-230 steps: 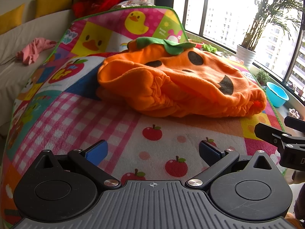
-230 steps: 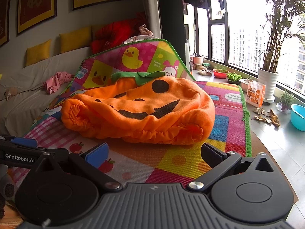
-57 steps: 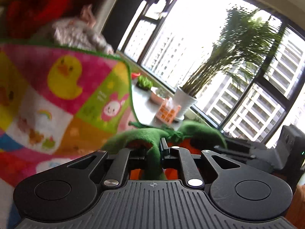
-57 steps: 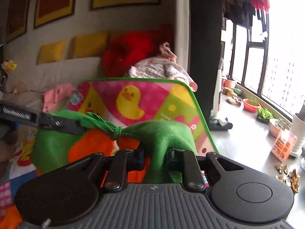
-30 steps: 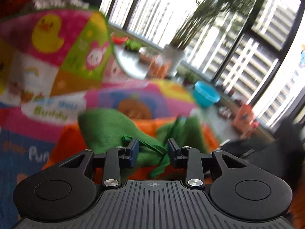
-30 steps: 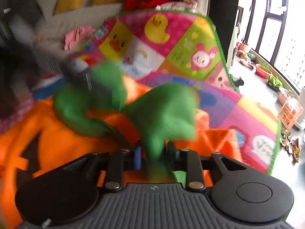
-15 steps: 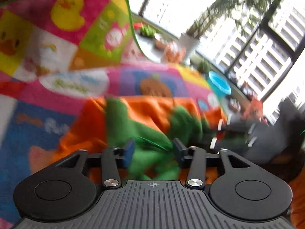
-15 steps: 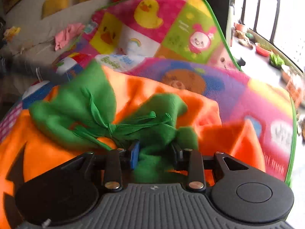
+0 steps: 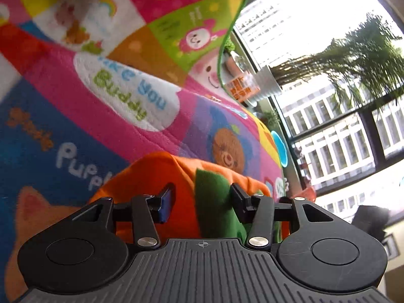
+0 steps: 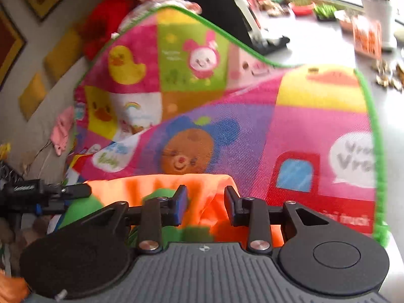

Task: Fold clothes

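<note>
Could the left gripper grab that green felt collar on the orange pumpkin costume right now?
Probably yes. The left gripper is open, and the green felt collar of the orange fleece pumpkin costume lies between its fingers, nothing in the way.

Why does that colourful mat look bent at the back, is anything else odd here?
The play mat does not lie flat: its far end curls up like a wall behind the orange pumpkin costume. A pink garment lies loose on the pale sofa beyond. Both grippers, left and right, stand open over the costume. Nothing looks spilled or torn.
</note>
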